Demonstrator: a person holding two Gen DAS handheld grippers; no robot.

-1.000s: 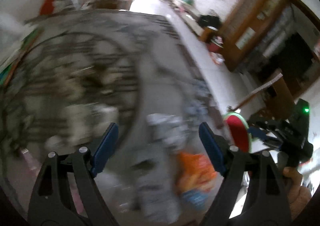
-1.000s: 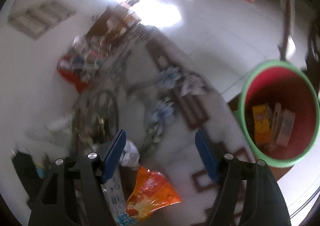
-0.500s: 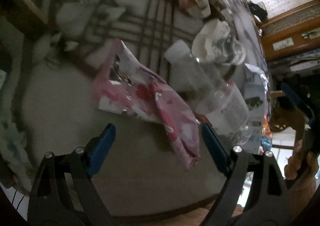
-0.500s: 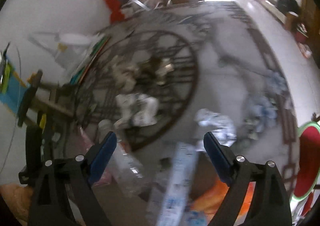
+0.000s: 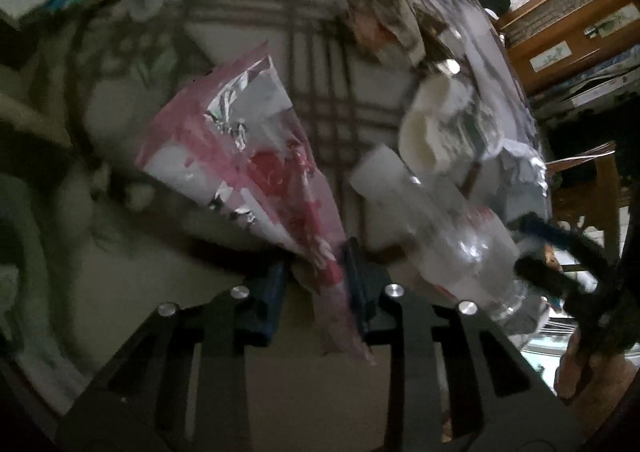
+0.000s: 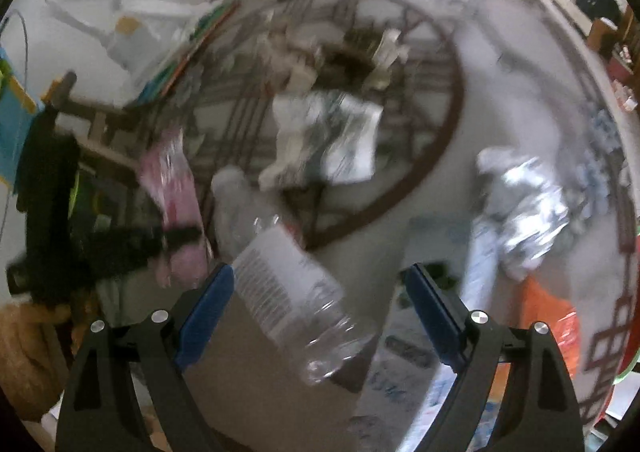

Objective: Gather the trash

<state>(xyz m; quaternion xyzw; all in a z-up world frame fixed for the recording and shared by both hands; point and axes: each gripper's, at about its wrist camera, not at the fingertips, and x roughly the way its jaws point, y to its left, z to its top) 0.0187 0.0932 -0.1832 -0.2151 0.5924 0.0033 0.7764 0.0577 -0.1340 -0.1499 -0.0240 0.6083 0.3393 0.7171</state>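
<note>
The left gripper point(image 5: 316, 272) has just been closing, and its blue pads now pinch the lower end of a pink foil snack wrapper point(image 5: 256, 172); the rest of the wrapper fans up and away from the jaws, its torn silver-lined mouth at the top. In the right wrist view the same wrapper point(image 6: 172, 180) shows at the left with the dark left gripper point(image 6: 120, 244) clamped across it.

The right gripper point(image 6: 320, 304) stands with its jaws spread wide and grips nothing. A clear plastic bottle point(image 6: 280, 276) lies on its side between them, its printed label close to the left blue pad point(image 6: 208, 308), though blur hides whether they touch; the right pad stands clear of the bottle.

In the left wrist view the bottle point(image 5: 452, 248) lies just right of the wrapper, its white cap pointing up and away. Beyond it sits a crushed white paper cup point(image 5: 432, 136), and further back a crumpled brownish wad point(image 5: 380, 12). A crinkled silver foil bag point(image 6: 528, 212) and an orange snack bag point(image 6: 548, 316) lie to the right of the open jaws, with a long pale carton point(image 6: 480, 264) beside them. All this litter rests on a patterned cloth point(image 5: 312, 92) with brown lines and a large ring motif. The person's hand point(image 5: 592, 372) shows at the right edge.
</note>
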